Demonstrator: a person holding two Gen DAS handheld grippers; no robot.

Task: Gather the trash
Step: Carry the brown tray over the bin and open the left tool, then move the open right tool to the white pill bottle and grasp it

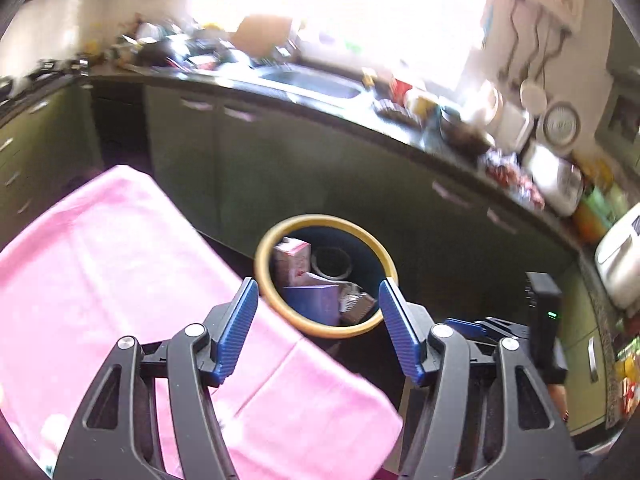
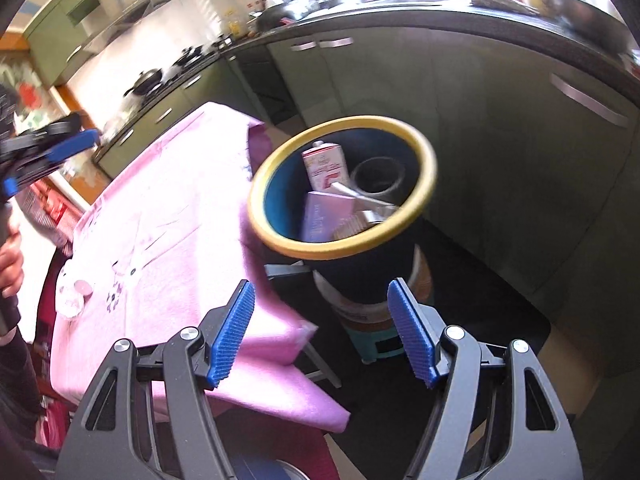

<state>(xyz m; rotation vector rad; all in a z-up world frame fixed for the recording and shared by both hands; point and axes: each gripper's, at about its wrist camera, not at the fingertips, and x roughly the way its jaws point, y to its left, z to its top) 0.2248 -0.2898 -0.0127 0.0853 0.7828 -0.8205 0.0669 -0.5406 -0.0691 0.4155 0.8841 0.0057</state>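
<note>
Trash sat in the round dark-blue bin with a yellow rim point(image 2: 430, 168): a pink-and-white carton point(image 2: 325, 166) stood upright against the far-left wall, a purple box point(image 2: 326, 216) leaned in front of it, a dark hollow roll point(image 2: 378, 178) lay to the right, and silvery scraps lay beside these. The bin stood on a stack of tubs, just beside the table under a pink cloth point(image 2: 168, 216). Left tongs point(image 1: 318, 330) hung above the bin, jaws spread, empty. Right tongs point(image 2: 322, 332) likewise gaped, holding nothing. Green cabinets point(image 2: 500, 120) stood behind.
</note>
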